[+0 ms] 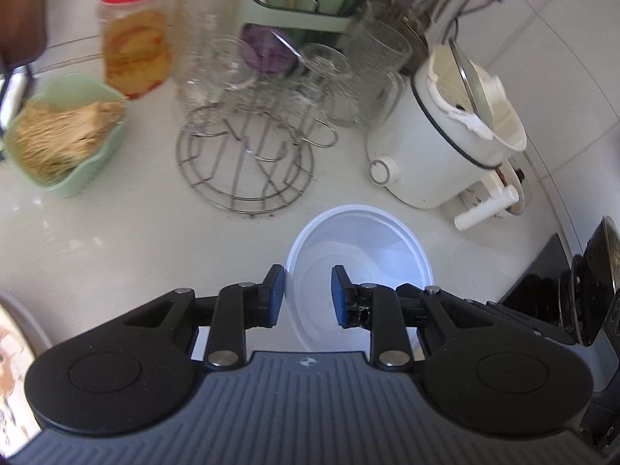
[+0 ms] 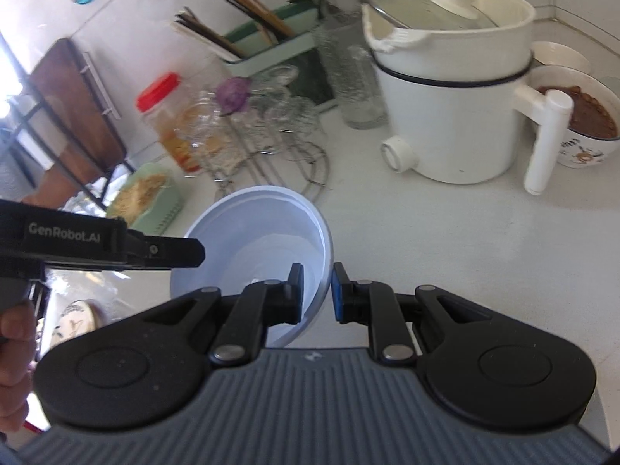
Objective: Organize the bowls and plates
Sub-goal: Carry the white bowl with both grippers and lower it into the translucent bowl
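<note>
A pale blue plastic bowl (image 2: 255,248) sits tilted above a white kitchen counter (image 2: 445,240), gripped at opposite sides of its rim by two hand-held grippers. The right gripper (image 2: 314,290) has its jaws nearly closed, pinching the bowl's right rim between the blue pads (image 2: 336,290). The left gripper (image 1: 308,294), its jaws narrowly parted, straddles the bowl's left rim with one pad outside the wall and one inside; whether both pads press on it cannot be told for certain. In the right wrist view, the left gripper's black body carries the lettering "GenRobot.AI", with part of a hand (image 2: 13,352) at the frame's edge. Behind the bowl stand a white electric pot (image 2: 453,116) with its lid tilted, a wire rack (image 1: 244,162) of glass cups, a red-capped jar (image 1: 135,35) and a green tub (image 1: 66,135) of toothpicks. No other writing is legible.
</note>
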{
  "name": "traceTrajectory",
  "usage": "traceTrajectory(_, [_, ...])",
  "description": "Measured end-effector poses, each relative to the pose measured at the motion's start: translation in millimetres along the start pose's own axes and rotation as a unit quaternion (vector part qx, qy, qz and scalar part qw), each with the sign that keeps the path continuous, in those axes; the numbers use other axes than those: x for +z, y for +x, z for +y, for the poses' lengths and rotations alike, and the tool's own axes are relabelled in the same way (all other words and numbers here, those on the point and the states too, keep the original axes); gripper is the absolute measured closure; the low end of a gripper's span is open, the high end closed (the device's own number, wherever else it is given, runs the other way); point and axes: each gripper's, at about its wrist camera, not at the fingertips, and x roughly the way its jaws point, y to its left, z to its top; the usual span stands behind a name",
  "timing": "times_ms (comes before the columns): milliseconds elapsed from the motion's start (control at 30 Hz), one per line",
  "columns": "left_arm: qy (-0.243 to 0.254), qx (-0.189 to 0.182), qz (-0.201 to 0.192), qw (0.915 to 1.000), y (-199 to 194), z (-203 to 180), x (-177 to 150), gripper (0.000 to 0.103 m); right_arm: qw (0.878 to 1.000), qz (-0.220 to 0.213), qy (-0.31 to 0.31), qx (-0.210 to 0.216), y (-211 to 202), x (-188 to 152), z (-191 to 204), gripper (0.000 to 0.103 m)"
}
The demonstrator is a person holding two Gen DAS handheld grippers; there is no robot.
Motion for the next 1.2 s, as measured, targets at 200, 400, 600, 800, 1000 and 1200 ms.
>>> traceTrajectory(200, [-0.028,0.015,-0.029,0.9991,-31,16,-17,0.073,0.999,-0.008,-0.022,0.033,-11,1,22,0.085])
traceTrajectory(400, [-0.041,0.057,-0.06,0.9958,-62,22,-38,0.073,0.997,-0.006,-0.054,0.059,-19,-4,47,0.085])
traceTrajectory(600, [-0.069,0.072,-0.081,0.9917,-82,44,-56,0.073,0.993,-0.013,-0.062,0.101,-21,-5,60,0.085])
traceTrajectory(800, [-0.089,0.083,-0.093,0.9882,-84,64,-77,0.073,0.99,-0.009,-0.066,0.127,-16,-15,73,0.085])
traceTrajectory(1000, [-0.083,0.072,-0.086,0.9902,-78,86,-83,0.073,0.989,0.003,-0.092,0.112,-5,-25,93,0.085])
traceTrajectory(1200, [-0.077,0.066,-0.065,0.9927,-76,98,-89,0.073,0.993,0.032,-0.078,0.087,8,-39,102,0.084])
